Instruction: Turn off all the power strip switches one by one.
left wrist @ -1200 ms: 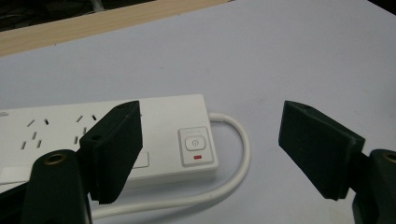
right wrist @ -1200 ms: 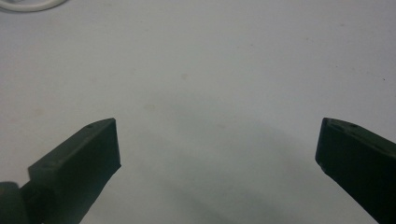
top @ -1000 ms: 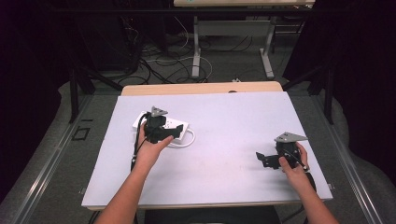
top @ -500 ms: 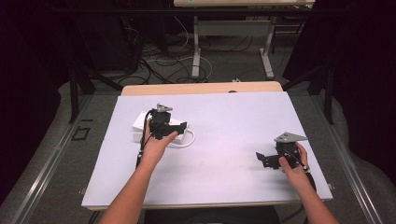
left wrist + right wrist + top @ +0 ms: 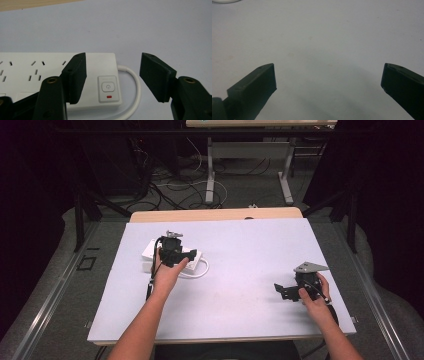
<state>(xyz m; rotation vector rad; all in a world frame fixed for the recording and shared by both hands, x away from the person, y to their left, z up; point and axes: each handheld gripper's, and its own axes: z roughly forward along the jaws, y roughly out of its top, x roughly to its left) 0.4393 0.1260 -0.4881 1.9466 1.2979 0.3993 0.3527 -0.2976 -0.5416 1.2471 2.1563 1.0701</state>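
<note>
White rectangular plastic power strip (image 5: 150, 254) lies flat on the left half of the pale lavender table cover (image 5: 250, 250), toward the far side. Its white cord (image 5: 200, 270) loops out from the right end and curls back toward the near side.

Left gripper (image 5: 186, 256) sits over the strip's right end, held by the left hand (image 5: 167, 272), forearm coming in from the near edge. In the left gripper view the left gripper (image 5: 113, 75) has its jaws spread, and they have just been closing. One jaw stands over the strip's top face beside the socket holes. The other stands off the strip's end, over the cord (image 5: 132, 82) and bare cover. The strip (image 5: 97, 62) end lies between them; the pads are not pressing on it. Grey square power button (image 5: 108, 87) with a small red indicator (image 5: 108, 96) just below it shows in the gap, nearer the jaw over the strip.

Right gripper (image 5: 280, 291) is near the right, near corner of the cover, well apart from the strip, held by the right hand (image 5: 314, 295), pointing left. Grey three-cornered plate on top. In the right gripper view the right gripper (image 5: 328, 80) has jaws wide apart, nothing between them, bare cover underneath.

Light wooden table edge (image 5: 215, 215) shows past the far side of the cover. Cables on the dark floor beyond.
</note>
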